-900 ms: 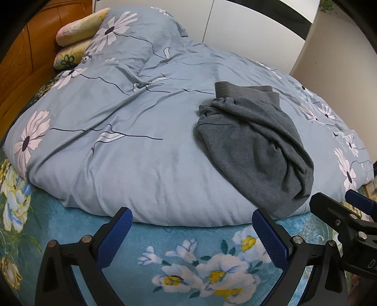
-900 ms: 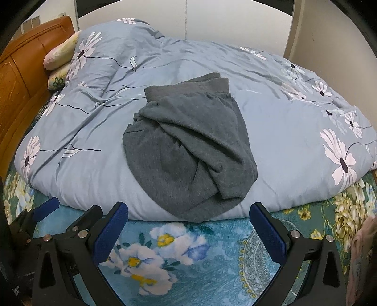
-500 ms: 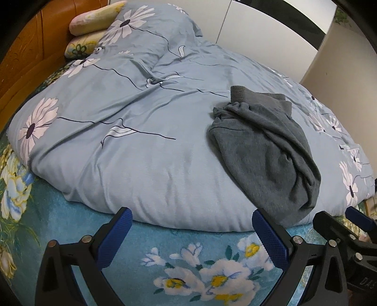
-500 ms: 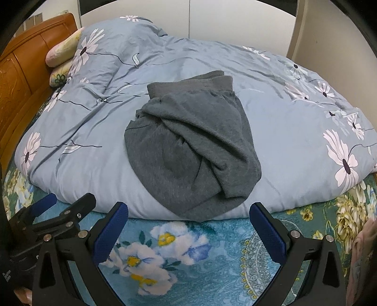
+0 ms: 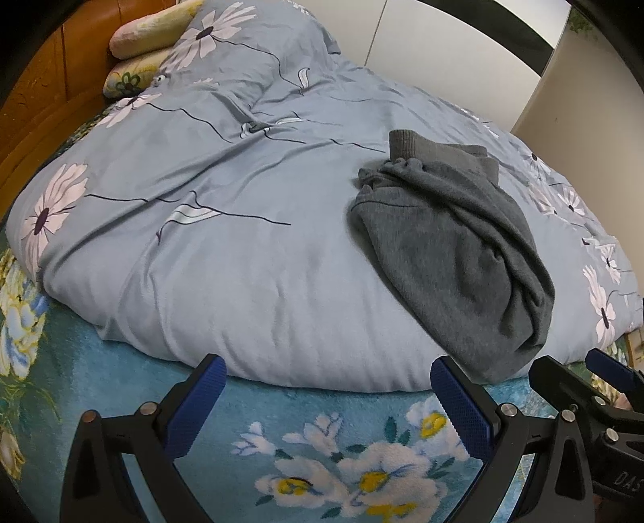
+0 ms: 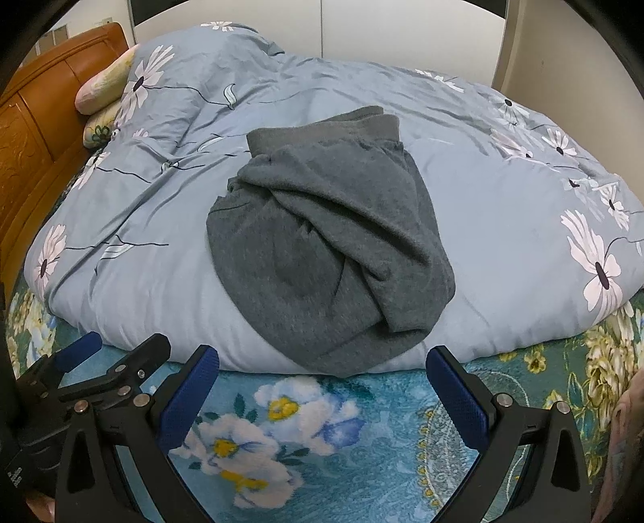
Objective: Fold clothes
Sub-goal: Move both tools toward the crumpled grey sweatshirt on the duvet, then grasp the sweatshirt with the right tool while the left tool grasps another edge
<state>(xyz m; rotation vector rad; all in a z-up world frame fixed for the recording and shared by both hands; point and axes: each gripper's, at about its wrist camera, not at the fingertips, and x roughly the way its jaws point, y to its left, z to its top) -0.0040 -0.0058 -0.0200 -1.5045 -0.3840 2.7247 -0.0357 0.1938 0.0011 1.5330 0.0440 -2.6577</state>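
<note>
Only writing I can make out is a bit of white lettering, looks like "DAS", on the black body of the right tongs (image 5: 603,382) poking into the lower right corner of the left wrist view; the rest is cut off.

Around it: a pale blue-grey quilt with white daisy prints (image 5: 225,225) bulges over most of the bed, and under its near edge a teal fleece blanket with white and yellow flowers (image 6: 322,434) fills the bottom of both views. An orange-brown wooden headboard (image 6: 36,132) runs up the left side, with two pale floral pillows (image 6: 102,92) stacked in the upper left, partly tucked under the quilt. White cupboard doors (image 6: 402,28) sit along the top. Nothing lies between the tongs and the garment.

The crumpled dark grey knit garment (image 6: 326,241) is bunched in a heap on the quilt, dead centre in the right wrist view, right of centre in the left one. Ribbed band at the far end, twisted folds in the middle, near end drooping over the quilt's edge.

Left tongs (image 5: 330,406) are spread wide with nothing in them, over the teal blanket. Right tongs are wide apart too, just short of the garment.
</note>
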